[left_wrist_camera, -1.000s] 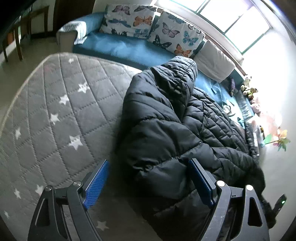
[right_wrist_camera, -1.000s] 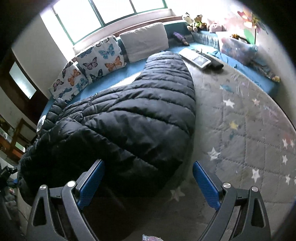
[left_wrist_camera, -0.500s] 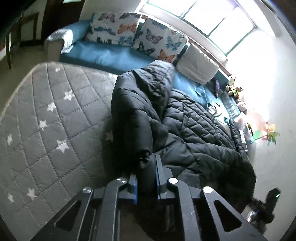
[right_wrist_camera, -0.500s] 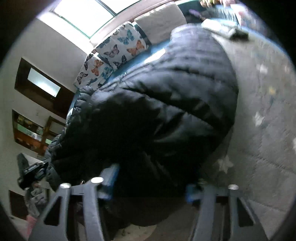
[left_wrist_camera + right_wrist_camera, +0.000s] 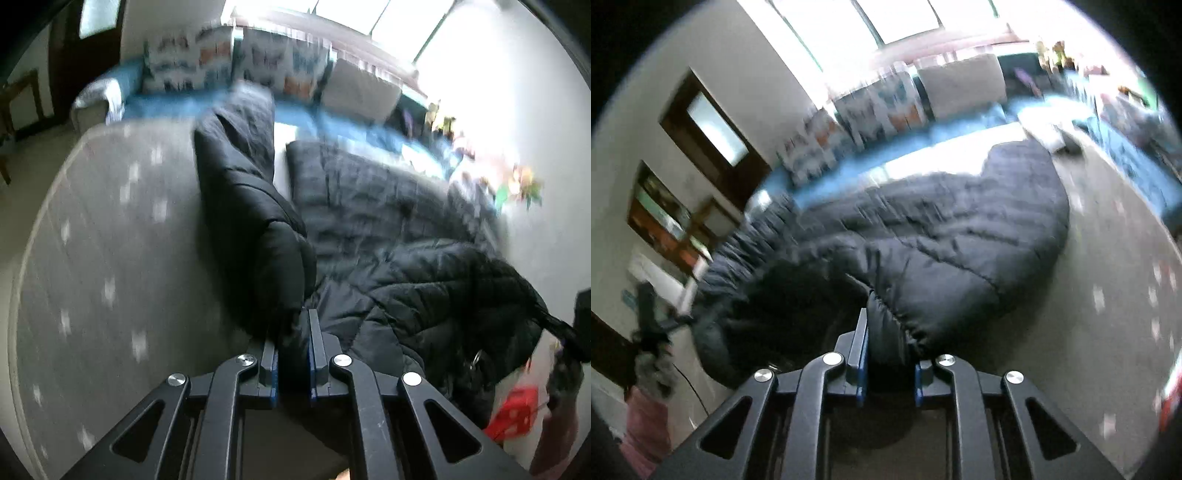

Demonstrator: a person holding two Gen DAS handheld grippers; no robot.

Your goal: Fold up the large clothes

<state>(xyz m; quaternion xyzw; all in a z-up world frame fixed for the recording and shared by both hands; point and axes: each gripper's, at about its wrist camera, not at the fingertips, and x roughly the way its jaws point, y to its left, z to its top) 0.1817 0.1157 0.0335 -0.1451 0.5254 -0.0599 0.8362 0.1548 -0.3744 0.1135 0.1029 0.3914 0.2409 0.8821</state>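
A large black puffer jacket (image 5: 369, 229) lies across a grey quilted mattress (image 5: 110, 240) with white stars. In the left wrist view, my left gripper (image 5: 291, 332) is shut on a thick black fold at the jacket's near edge, and a long folded strip runs away from it. In the right wrist view, the jacket (image 5: 942, 236) spreads over the mattress (image 5: 1108, 277). My right gripper (image 5: 888, 343) has the gathered hem between its blue pads, which press on it as the jaws are closing. Both views are blurred by motion.
Behind the mattress runs a blue sofa with butterfly cushions (image 5: 258, 62) and a pale pillow (image 5: 362, 92). Flat devices (image 5: 1056, 136) lie at the mattress's far end. A red object (image 5: 513, 410) sits on the floor at the right. Shelves (image 5: 665, 218) line the left wall.
Both grippers went from wide open to closed on the jacket's near edge. Both have since moved with the fabric, and the jacket's near part has lifted and shifted.
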